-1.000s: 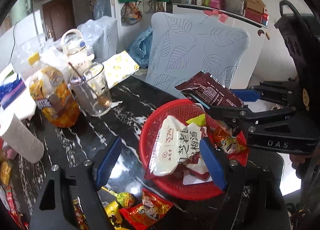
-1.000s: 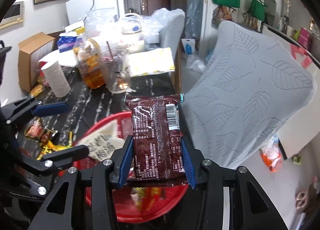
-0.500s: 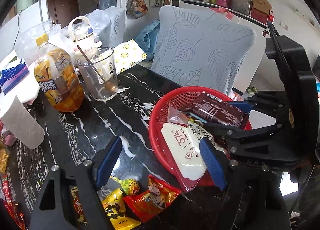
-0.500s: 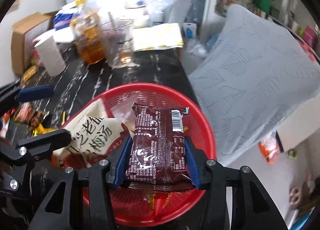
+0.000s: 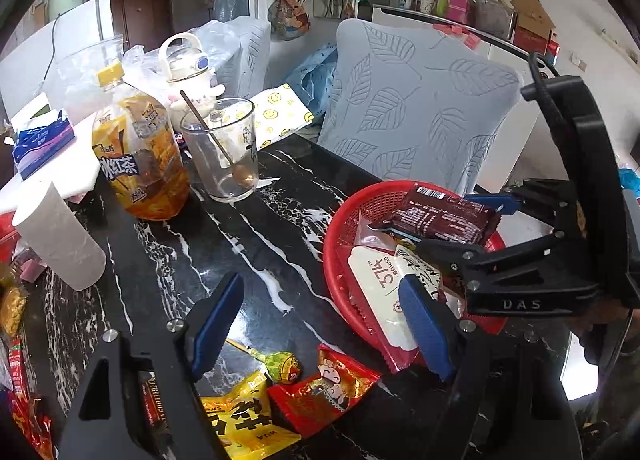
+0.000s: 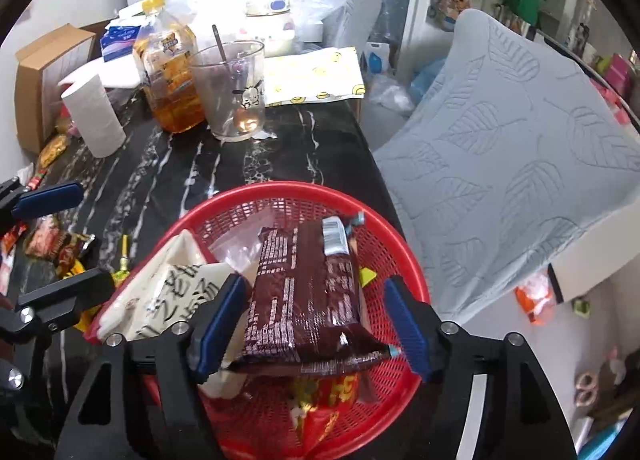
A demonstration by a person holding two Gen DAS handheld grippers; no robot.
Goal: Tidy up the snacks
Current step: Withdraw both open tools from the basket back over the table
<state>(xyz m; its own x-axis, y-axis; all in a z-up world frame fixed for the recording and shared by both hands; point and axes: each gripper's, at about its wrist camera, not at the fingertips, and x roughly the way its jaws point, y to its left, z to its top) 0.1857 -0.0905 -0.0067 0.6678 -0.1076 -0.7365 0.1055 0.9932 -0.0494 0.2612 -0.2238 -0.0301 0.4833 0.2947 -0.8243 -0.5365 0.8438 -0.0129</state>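
I am looking down at a black marble surface [image 5: 248, 244] crowded with snacks. In the lower middle of the right wrist view, my right gripper [image 6: 316, 324] is hanging over a red basket [image 6: 404, 256]. Its fingers have just been opening and are now spread, and a dark brown snack packet [image 6: 308, 292] is lying between them on the basket's contents, with a gap at the right pad. A white pouch [image 6: 168, 292] is resting at the packet's left, inside the basket.

In the left wrist view, my left gripper [image 5: 320, 324] is sitting at lower centre, fingers spread and pinching nothing. Below it, loose on the surface, are lying a lollipop [image 5: 280, 366], a red snack bag [image 5: 324, 392] and a yellow snack bag [image 5: 240, 420]. A glass cup [image 5: 222, 149] and a tea bottle [image 5: 140, 155] are standing at upper left.
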